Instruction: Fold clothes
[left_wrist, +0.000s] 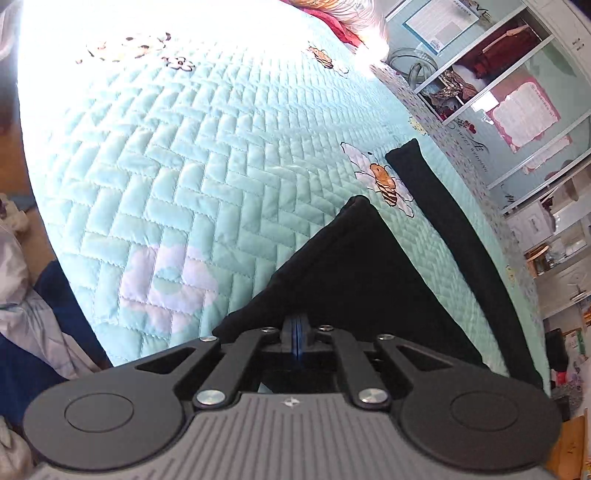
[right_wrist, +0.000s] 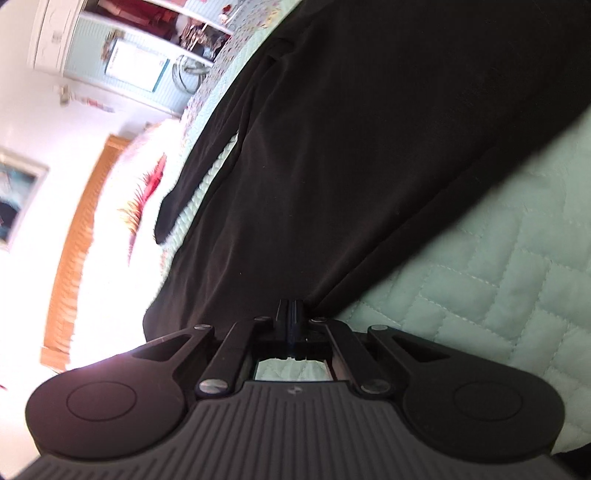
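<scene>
A black garment (left_wrist: 354, 273) lies on a mint quilted bedspread (left_wrist: 192, 155). In the left wrist view one part of it rises as a folded triangle straight from my left gripper (left_wrist: 295, 325), whose jaws are shut on the black cloth. A long black sleeve (left_wrist: 454, 236) stretches along the bed's right edge. In the right wrist view the same black garment (right_wrist: 351, 147) fills the middle, spread flat across the bed. My right gripper (right_wrist: 291, 314) is shut on its near edge, low over the bedspread (right_wrist: 498, 266).
A floral border edges the bed (left_wrist: 436, 122). Beyond it stand white open shelves (left_wrist: 491, 62) with clothes and papers. A pillow with a red pattern (right_wrist: 147, 184) lies at the head, against an orange wooden headboard (right_wrist: 74, 240). White and blue cloth (left_wrist: 33, 306) lies off the bed's left side.
</scene>
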